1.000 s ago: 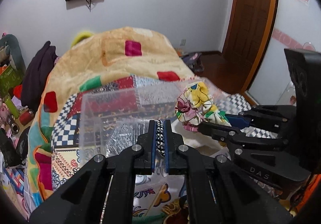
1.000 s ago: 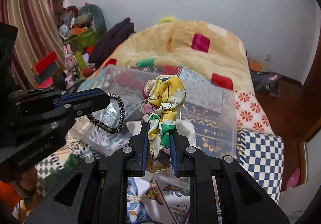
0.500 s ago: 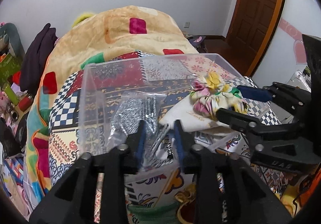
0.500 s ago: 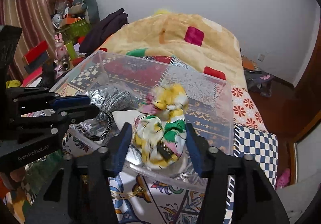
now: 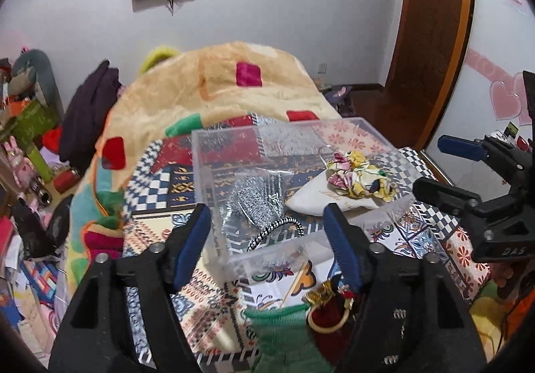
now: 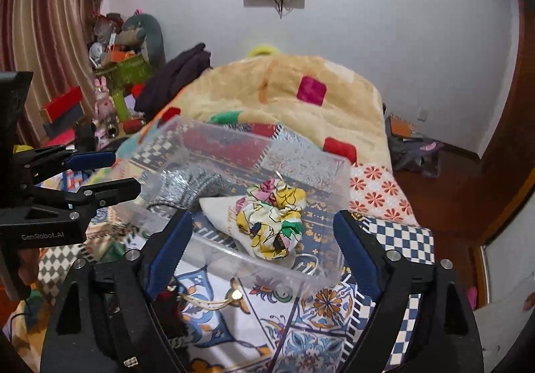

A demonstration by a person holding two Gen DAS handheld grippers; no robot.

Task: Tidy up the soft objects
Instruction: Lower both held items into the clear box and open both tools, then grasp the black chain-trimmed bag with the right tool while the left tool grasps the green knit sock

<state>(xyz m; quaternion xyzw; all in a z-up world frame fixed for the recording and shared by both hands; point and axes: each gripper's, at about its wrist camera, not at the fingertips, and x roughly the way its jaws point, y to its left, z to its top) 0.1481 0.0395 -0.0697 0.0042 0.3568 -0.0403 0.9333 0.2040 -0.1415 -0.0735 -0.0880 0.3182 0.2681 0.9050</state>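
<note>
In the left wrist view, the left gripper (image 5: 267,226) occupies the lower centre of the frame, its blue-padded fingers (image 5: 194,239) spread wide apart and holding nothing. Between them lies the black-and-white braided hair band (image 5: 277,226), inside the clear plastic rectangular box (image 5: 234,139) at frame centre on the patterned patchwork bedspread (image 5: 157,185). A silver glittery fabric piece (image 5: 259,202) lies just behind the band. Right of it, the floral yellow-and-pink fabric scrunchie (image 5: 359,174) rests on a white cloth pouch (image 5: 311,196), apparently also within the box. At the right edge, the right gripper (image 5: 444,165) is likewise spread and empty.
</note>
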